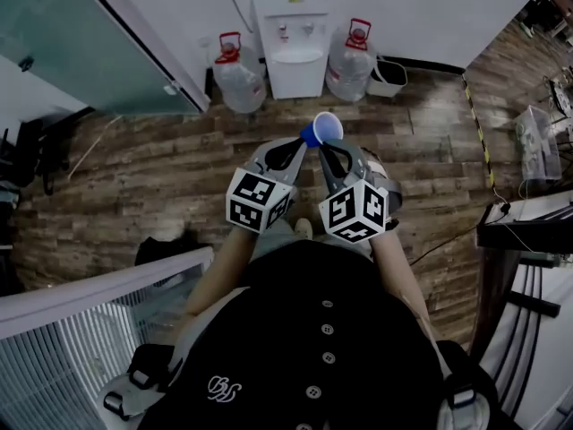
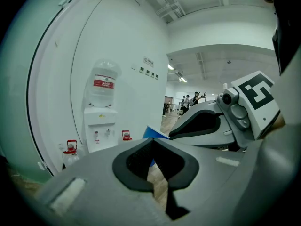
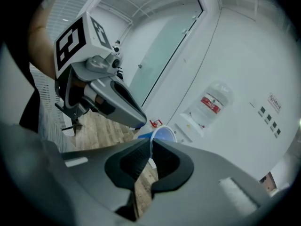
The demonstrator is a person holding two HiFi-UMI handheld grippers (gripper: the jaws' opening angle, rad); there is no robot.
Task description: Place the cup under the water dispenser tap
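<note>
A small blue cup (image 1: 322, 130) hangs over the wood floor, mouth tilted towards the white water dispenser (image 1: 294, 38) a few steps ahead at the wall. My right gripper (image 1: 322, 147) is shut on the cup's rim (image 3: 157, 134), which sits pinched between its pads. My left gripper (image 1: 303, 141) meets the cup at its base. Its tips are closed together with a strip of blue cup (image 2: 153, 133) between them. In the left gripper view the dispenser (image 2: 99, 128) stands at the left with a bottle on top. The taps (image 1: 295, 30) are small and far off.
Two clear water jugs (image 1: 238, 79) (image 1: 351, 65) with red caps flank the dispenser. A white bin (image 1: 387, 77) sits to its right. A frosted glass door (image 1: 81, 43) is at the left, a white railing (image 1: 81, 330) near left, a desk with cables (image 1: 528, 222) at right.
</note>
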